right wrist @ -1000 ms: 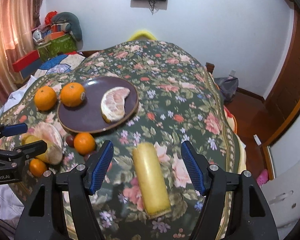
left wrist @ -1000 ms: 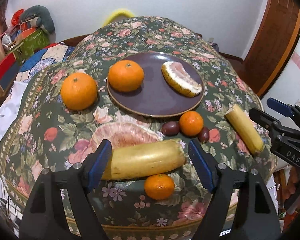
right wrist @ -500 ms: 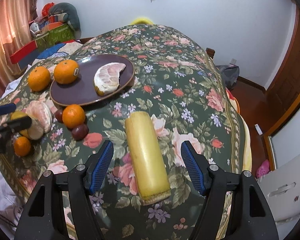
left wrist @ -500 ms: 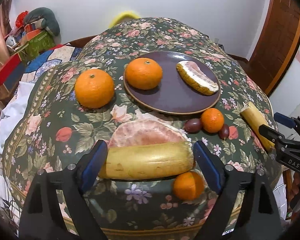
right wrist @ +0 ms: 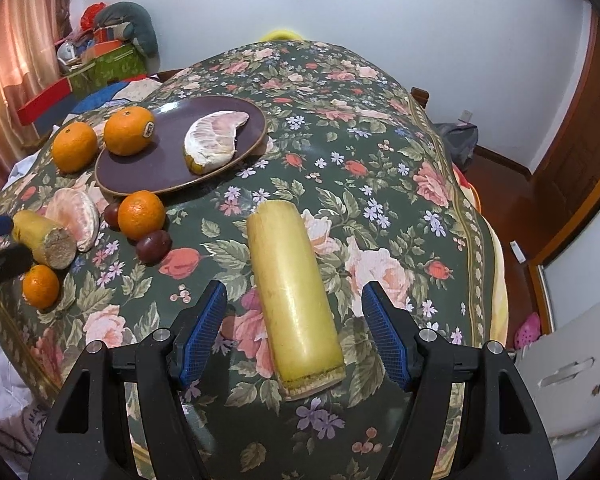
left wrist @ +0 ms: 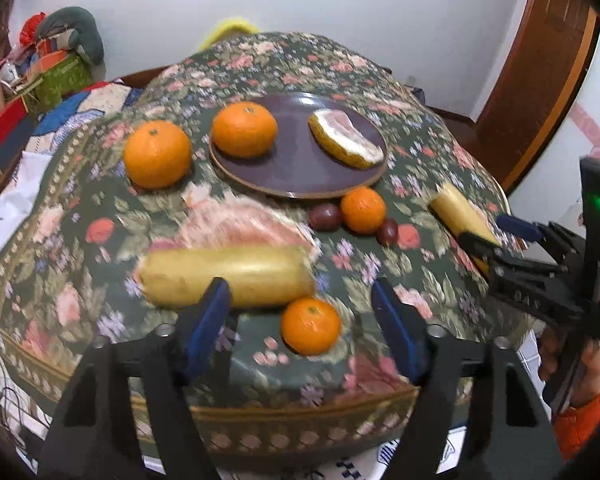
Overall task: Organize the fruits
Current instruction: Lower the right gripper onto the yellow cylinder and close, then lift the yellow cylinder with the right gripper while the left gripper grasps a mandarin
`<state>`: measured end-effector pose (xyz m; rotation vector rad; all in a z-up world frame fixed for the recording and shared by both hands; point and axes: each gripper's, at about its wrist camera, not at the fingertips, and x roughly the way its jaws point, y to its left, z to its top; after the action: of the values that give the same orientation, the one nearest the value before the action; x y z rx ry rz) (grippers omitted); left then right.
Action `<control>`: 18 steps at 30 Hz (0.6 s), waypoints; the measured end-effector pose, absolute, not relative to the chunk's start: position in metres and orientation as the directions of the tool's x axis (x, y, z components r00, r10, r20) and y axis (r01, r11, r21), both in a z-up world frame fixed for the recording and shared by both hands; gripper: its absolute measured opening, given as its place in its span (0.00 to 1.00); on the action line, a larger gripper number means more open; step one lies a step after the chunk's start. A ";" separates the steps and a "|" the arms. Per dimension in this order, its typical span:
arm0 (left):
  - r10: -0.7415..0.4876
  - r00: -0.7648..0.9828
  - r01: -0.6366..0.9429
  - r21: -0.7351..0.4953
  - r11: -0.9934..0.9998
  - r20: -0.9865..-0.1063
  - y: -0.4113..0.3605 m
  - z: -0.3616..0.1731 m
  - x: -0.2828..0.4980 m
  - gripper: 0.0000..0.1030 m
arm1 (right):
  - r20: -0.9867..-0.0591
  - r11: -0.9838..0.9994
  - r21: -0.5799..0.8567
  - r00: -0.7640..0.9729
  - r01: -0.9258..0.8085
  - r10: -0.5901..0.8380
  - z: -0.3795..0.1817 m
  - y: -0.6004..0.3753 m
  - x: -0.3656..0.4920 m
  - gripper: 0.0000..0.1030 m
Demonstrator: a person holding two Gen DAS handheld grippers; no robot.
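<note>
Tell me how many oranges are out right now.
4. One orange on the plate, one left of the plate, a smaller one at the plate's near rim, and the smallest near the table's front edge. None seems hidden.

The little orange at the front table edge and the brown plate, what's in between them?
In the left wrist view, a long yellow cut stalk piece and a peeled pink pomelo chunk lie between the small orange and the brown round plate.

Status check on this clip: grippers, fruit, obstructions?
Both grippers open, left gripper, right gripper. Right straddles yellow stalk piece, not gripped. Nothing between its fingers but the stalk.
</note>
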<state>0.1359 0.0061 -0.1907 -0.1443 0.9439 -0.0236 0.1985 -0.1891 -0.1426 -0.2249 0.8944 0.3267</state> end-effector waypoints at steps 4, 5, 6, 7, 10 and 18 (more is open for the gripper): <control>-0.101 0.559 -0.037 -0.147 0.988 -0.823 0.002 -0.204 0.136 0.59 | -0.796 0.929 -0.041 0.575 -0.367 0.192 -0.145 -0.191 0.201 0.65; -0.107 0.551 -0.034 -0.150 0.988 -0.828 0.001 -0.207 0.137 0.53 | -0.796 0.928 -0.041 0.573 -0.369 0.193 -0.146 -0.191 0.201 0.65; -0.113 0.539 -0.031 -0.153 0.988 -0.835 0.000 -0.211 0.139 0.50 | -0.796 0.927 -0.041 0.574 -0.372 0.194 -0.146 -0.190 0.201 0.64; -0.115 0.533 -0.031 -0.155 0.987 -0.838 0.000 -0.213 0.140 0.47 | -0.795 0.927 -0.042 0.574 -0.374 0.196 -0.147 -0.190 0.201 0.64; -0.110 0.538 -0.029 -0.149 0.988 -0.836 -0.002 -0.216 0.141 0.45 | -0.795 0.925 -0.036 0.572 -0.379 0.204 -0.148 -0.187 0.202 0.64; -0.116 0.542 -0.028 -0.155 0.988 -0.832 0.003 -0.215 0.143 0.33 | -0.804 0.920 -0.022 0.554 -0.392 0.217 -0.156 -0.181 0.209 0.48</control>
<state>0.1433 0.0027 -0.2152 -0.1564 0.9978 -0.0524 0.2089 -0.1809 -0.1561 -0.2080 0.9162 0.3629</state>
